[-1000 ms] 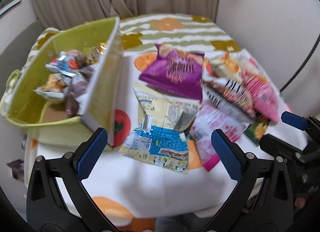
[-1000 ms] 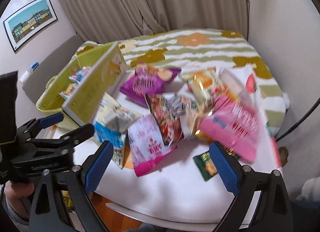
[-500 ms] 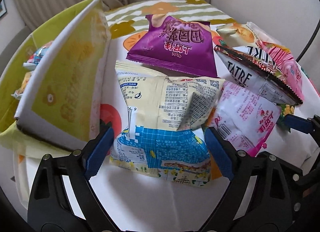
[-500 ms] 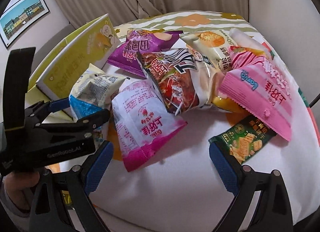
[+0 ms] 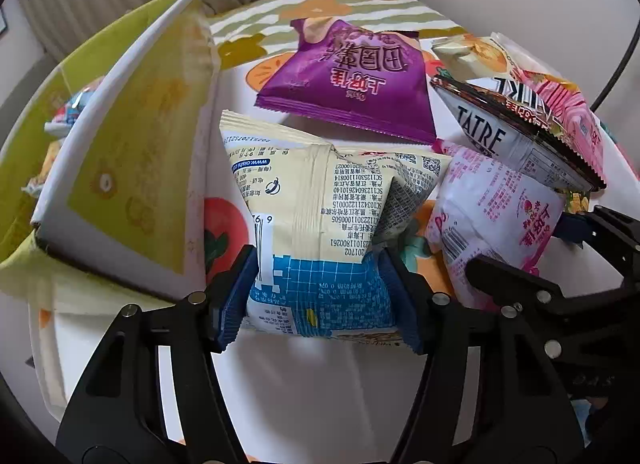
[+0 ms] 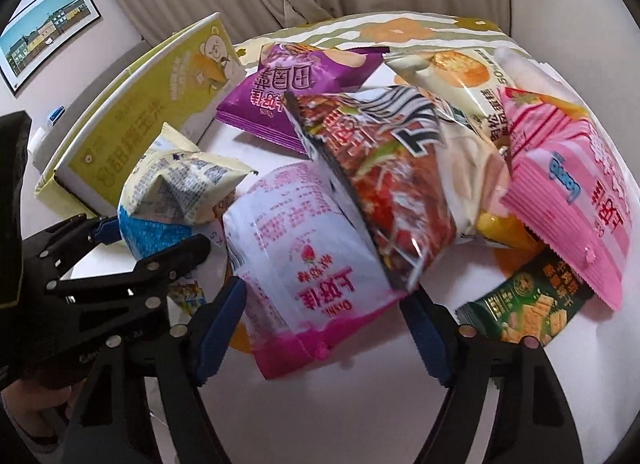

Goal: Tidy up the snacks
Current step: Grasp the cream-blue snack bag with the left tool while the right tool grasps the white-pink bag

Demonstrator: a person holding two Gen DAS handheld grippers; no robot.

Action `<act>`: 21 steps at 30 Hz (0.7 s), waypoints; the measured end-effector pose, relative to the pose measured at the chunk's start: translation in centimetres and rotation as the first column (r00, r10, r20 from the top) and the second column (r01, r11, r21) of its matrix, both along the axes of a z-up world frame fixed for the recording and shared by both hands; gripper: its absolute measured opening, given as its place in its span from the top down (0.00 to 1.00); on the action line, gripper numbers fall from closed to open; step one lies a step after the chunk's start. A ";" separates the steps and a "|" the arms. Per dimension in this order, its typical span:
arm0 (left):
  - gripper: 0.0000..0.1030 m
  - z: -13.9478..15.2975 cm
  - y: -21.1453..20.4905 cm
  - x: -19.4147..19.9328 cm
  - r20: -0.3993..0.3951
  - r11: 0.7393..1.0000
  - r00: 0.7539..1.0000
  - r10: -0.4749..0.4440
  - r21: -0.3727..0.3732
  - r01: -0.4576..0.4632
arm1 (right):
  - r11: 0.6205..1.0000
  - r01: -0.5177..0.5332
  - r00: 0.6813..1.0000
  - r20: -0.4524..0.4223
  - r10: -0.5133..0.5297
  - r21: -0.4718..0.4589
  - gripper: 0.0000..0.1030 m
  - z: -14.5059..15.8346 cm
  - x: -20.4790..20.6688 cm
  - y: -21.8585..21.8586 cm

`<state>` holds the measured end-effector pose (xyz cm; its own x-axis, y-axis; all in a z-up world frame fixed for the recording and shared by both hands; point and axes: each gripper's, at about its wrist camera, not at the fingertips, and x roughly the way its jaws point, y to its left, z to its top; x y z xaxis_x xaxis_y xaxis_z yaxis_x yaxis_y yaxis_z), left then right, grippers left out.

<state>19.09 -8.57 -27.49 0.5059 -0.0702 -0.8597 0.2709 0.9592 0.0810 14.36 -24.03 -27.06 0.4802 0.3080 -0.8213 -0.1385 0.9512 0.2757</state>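
Note:
My left gripper (image 5: 320, 296) is shut on the cream and blue snack bag (image 5: 320, 232), pinching its lower blue part on the table; the bag also shows in the right wrist view (image 6: 176, 199). My right gripper (image 6: 324, 328) has its pads on both sides of the white and pink strawberry bag (image 6: 304, 260), which also shows in the left wrist view (image 5: 492, 215). The pads touch or nearly touch its sides. The yellow-green storage bin (image 5: 120, 167) stands left of both, with several snacks inside.
A purple chip bag (image 5: 352, 79), a red and black noodle bag (image 6: 380, 167), a pink striped bag (image 6: 572, 199), a cream cracker bag (image 6: 460, 71) and a small green packet (image 6: 528, 304) lie on the floral tablecloth (image 5: 320, 384). Curtains hang behind.
Both grippers moved forward and down to the bags. The left jaws closed on the cream and blue bag. The right jaws narrowed around the strawberry bag.

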 end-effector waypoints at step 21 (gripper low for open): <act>0.47 1.5 1.9 -2.5 -0.011 0.998 0.998 0.067 -0.003 -0.067 | 0.996 -0.088 0.996 0.029 0.088 0.004 0.61 1.3 0.7 2.3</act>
<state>16.61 -6.67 -25.98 0.4998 -0.0394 -0.8653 0.2070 0.9755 0.0752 15.04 -21.68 -25.78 0.4748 0.3540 -0.8058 -0.2295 0.9337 0.2750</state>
